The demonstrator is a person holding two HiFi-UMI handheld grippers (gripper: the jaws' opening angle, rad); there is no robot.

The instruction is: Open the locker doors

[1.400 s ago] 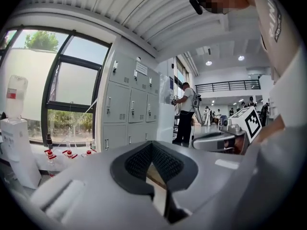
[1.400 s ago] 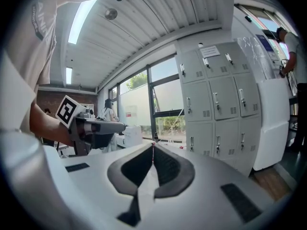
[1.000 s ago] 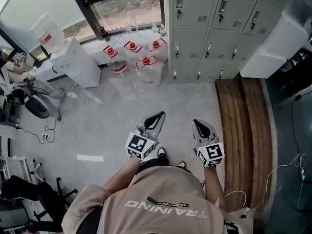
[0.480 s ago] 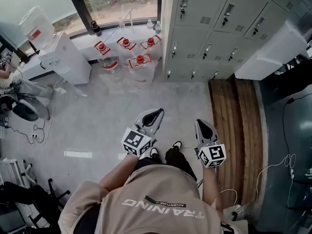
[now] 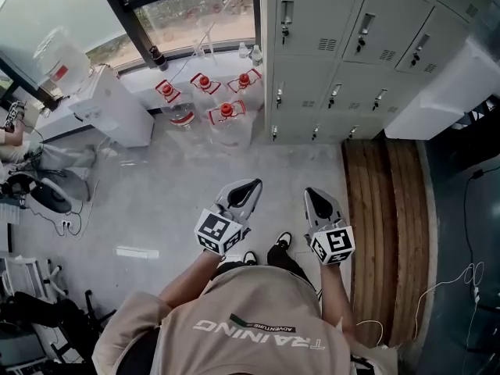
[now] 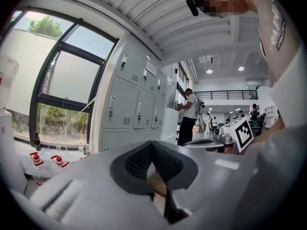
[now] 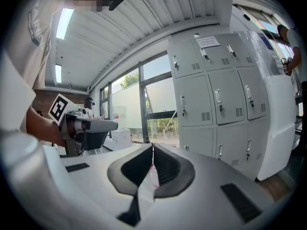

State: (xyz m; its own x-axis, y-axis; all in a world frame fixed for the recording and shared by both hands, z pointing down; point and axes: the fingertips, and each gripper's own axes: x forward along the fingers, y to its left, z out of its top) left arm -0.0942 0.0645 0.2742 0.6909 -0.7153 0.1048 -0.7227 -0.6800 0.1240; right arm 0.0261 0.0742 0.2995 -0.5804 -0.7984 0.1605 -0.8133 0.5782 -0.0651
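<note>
Head view: I stand on the grey floor facing the lockers [image 5: 351, 45]; every door is shut and no handle is touched.
Left claw: my left gripper [image 5: 250, 186] is clenched on nothing, pads meeting, held out ahead of my chest.
Right claw: my right gripper [image 5: 313, 194] is likewise clenched and empty, beside the left and well short of any door.
Just changed: the bottom row of lockers sits lower in the head view than a second ago and my shoes have swapped places, so I judge I have stepped nearer.
Unchanged: both claws keep the same pose; the water jugs [image 5: 226, 112] and wooden planks [image 5: 387, 209] lie where they were.
Meaning for the task: this is still the approach, with no door opened yet.
Next need: I reckon on parting a claw and reaching for a handle [image 5: 362, 39].
</note>
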